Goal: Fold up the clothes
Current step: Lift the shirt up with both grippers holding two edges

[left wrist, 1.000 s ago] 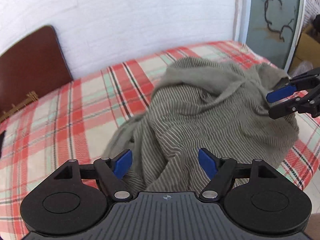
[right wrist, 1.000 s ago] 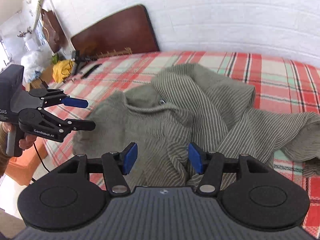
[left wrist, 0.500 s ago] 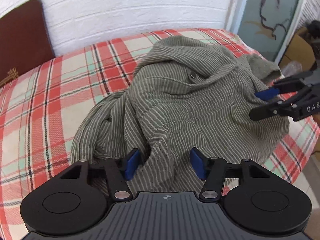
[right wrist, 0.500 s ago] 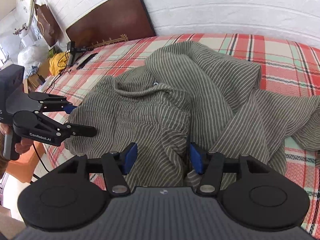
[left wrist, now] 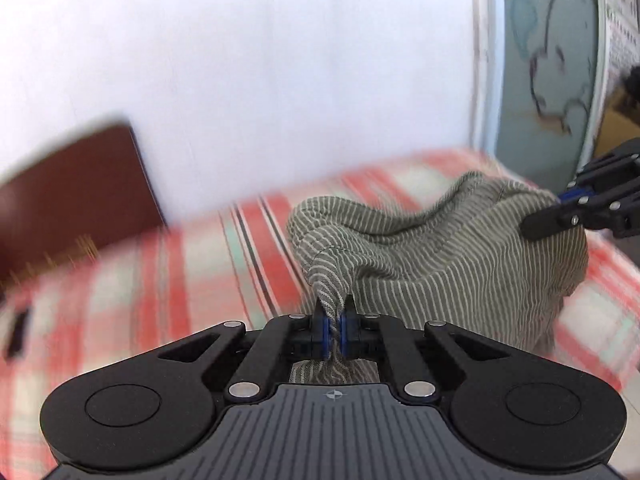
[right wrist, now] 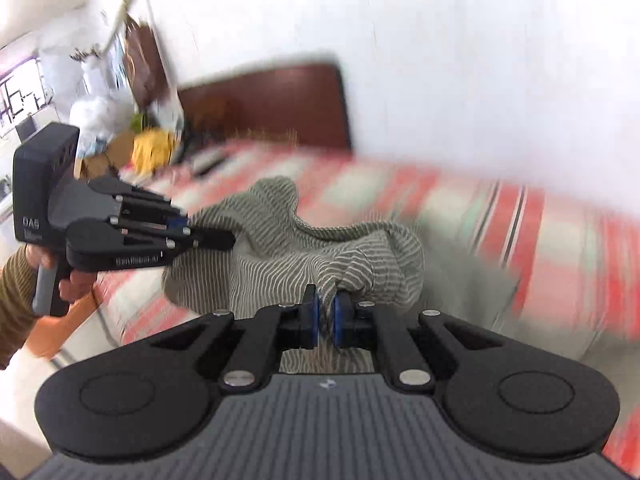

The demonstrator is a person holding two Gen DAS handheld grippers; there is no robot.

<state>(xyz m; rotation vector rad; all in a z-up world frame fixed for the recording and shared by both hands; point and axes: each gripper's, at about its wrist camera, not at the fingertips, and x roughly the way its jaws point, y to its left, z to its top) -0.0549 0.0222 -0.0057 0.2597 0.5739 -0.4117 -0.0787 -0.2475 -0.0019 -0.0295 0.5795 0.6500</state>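
Above checked bedding (left wrist: 192, 280), both grippers' jaws pinch bunched folds of ribbed, striped grey-green cloth (left wrist: 440, 256)

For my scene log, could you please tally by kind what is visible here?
Grey-green striped fabric garment: 1
Black two-finger grippers with blue pads, left gripper and right gripper: 2
Red plaid cloth-covered bed: 1
Dark brown wooden headboard: 1
Total: 5

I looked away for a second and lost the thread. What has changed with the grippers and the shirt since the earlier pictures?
Both grippers have closed on the striped shirt: the left gripper is shut on a fold, and the right gripper, its jaws closing, pinches another. Both have risen, lifting the shirt's near edge into a hanging drape. The plaid bed cover and brown headboard are unchanged.
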